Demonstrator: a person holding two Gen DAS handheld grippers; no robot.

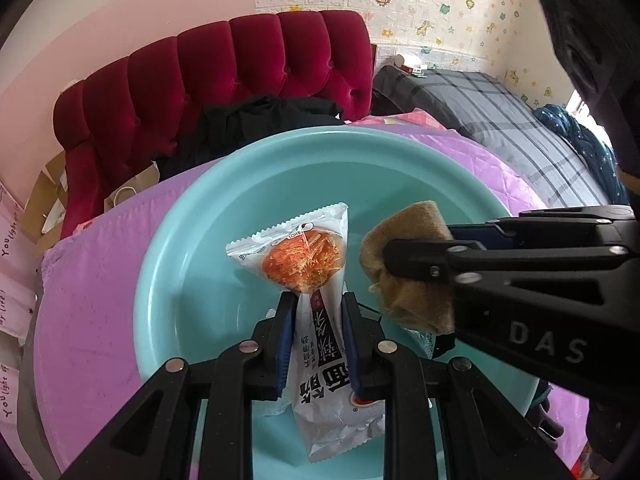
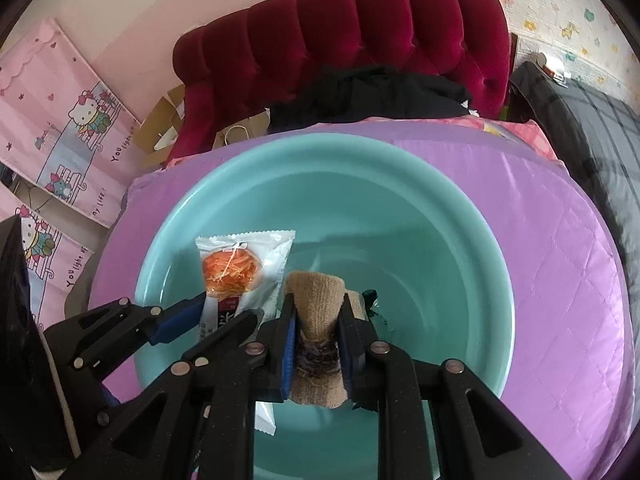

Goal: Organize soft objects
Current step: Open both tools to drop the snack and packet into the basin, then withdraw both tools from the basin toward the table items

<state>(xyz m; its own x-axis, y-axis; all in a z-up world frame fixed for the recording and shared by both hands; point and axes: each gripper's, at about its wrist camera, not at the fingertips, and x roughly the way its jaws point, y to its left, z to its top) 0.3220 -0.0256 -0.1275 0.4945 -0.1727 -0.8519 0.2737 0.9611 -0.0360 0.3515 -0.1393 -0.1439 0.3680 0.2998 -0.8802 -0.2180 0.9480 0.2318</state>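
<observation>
Right now both grippers hang over a big teal basin (image 1: 192,216) that sits on a purple quilt (image 1: 92,300). The left gripper (image 1: 316,308) has its jaws squeezed on a white snack bag (image 1: 316,264), pinching it around the middle. The bag has a round orange picture on its top part and dark writing lower down. It is held above the near-left part of the basin, and its top end points toward the far rim. The right gripper (image 2: 318,312) has its jaws squeezed on a tan fuzzy sock (image 2: 316,300). The sock is bunched up between the blue pads, with a darker band low down. It is held above the near middle of the basin, just beside the snack bag on its right. In the left wrist view the sock (image 1: 404,264) shows as a soft brown lump in the right gripper (image 1: 384,256), which comes in from the right edge. Something small and dark teal (image 2: 370,300) peeks out by the sock; I cannot tell what it is. Past the far edge of the quilt are a red padded headboard (image 2: 340,36) and a pile of black clothes (image 2: 380,96). A gray checked blanket (image 1: 500,120) lies off to the far right.
</observation>
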